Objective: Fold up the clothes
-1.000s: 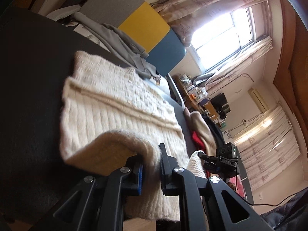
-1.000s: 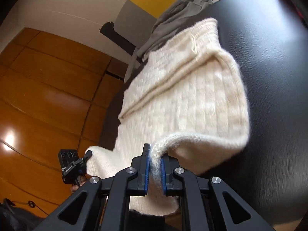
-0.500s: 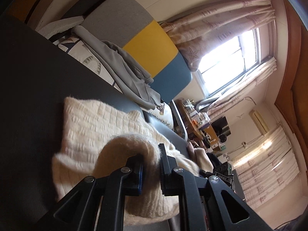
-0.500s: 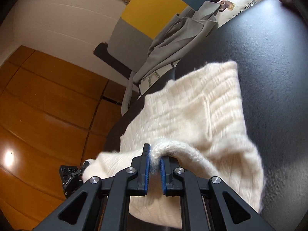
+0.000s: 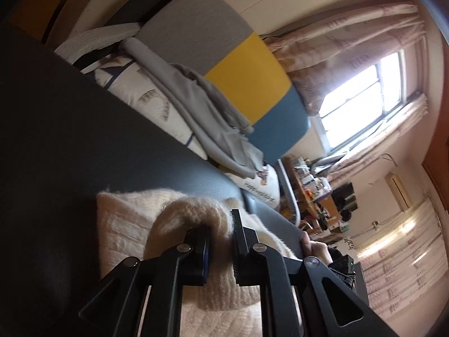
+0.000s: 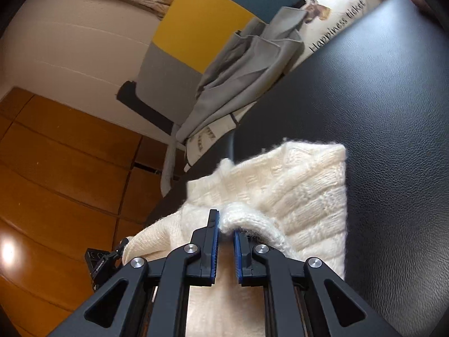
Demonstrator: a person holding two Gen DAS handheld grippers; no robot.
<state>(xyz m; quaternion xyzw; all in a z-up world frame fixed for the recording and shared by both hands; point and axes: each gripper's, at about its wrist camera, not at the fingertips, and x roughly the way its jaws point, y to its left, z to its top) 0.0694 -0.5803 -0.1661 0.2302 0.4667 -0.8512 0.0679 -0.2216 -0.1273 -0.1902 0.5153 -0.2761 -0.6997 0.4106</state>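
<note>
Lying on the black leather-look table (image 6: 378,90) is the cream knitted sweater (image 6: 303,193), partly folded, with a rolled hem lifted up and doubled back over the flat part beneath it. Clamped on that raised hem is the right gripper (image 6: 224,226), its blue-padded jaws pinched tight on a ridge of the knit that bulges up between the tips. Over in the left wrist view the same sweater (image 5: 123,224) sits near the table's (image 5: 84,140) edge, and the left gripper (image 5: 220,224) has a thick fuzzy roll of it nipped between its jaws, the wool spilling over the left finger. A hand (image 5: 315,248) shows just past the sweater at the table edge, beside the dark body of the other gripper. Beyond the sweater, off the far side of the table, a grey garment (image 6: 247,64) is draped over a printed white cushion (image 6: 334,25) bearing the words "Happiness ticket". Behind that stands a panel in grey, yellow and blue blocks (image 5: 249,75). Farther off from the sweater are a bright window (image 5: 362,101) with patterned curtains (image 5: 348,45), a cluttered shelf (image 5: 311,185) and, in the right wrist view, orange wooden panelling (image 6: 61,168).
</note>
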